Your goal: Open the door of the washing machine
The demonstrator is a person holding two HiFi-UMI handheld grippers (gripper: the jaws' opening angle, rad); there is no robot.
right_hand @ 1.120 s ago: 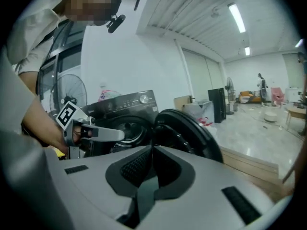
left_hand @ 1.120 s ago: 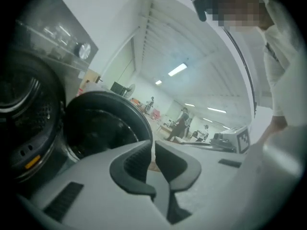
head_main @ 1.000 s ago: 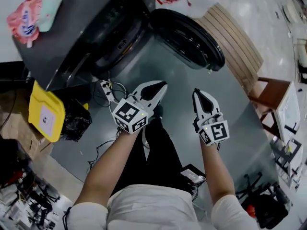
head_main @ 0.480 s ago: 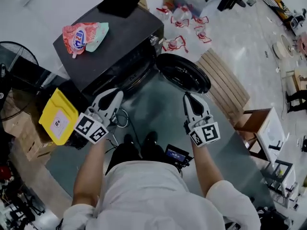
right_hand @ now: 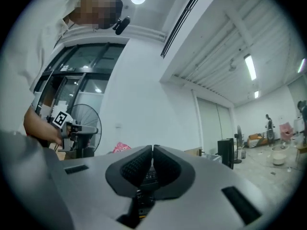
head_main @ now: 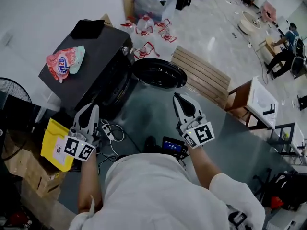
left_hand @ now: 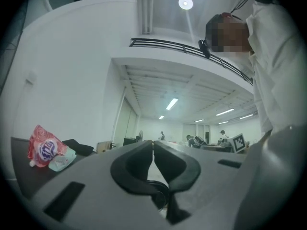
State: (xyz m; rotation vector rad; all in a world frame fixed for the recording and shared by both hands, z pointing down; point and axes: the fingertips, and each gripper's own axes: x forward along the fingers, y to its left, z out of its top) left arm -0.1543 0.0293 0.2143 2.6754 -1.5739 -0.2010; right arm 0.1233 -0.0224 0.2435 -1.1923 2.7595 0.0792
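Note:
The dark grey washing machine (head_main: 96, 63) stands at the upper left of the head view. Its round black door (head_main: 159, 74) hangs swung open to the right of the drum. My left gripper (head_main: 90, 110) is held in front of the machine's left side, well above the floor, jaws shut on nothing. My right gripper (head_main: 177, 98) hovers just below the open door, also shut and empty, apart from it. In the left gripper view the pads (left_hand: 153, 145) meet; in the right gripper view the ribbed pads (right_hand: 152, 151) meet too.
A pink detergent pouch (head_main: 64, 61) and a black cloth (head_main: 86, 28) lie on the machine's top. A yellow container (head_main: 55, 145), cables and cardboard boxes crowd the left. A slatted wooden bench (head_main: 201, 75), a brown table (head_main: 252, 99), bottles (head_main: 148, 37) and a fan (head_main: 12, 92) surround.
The person has stood up and both grippers have risen with them. The left gripper swung out to the left. The door stays open and both grippers stay shut.

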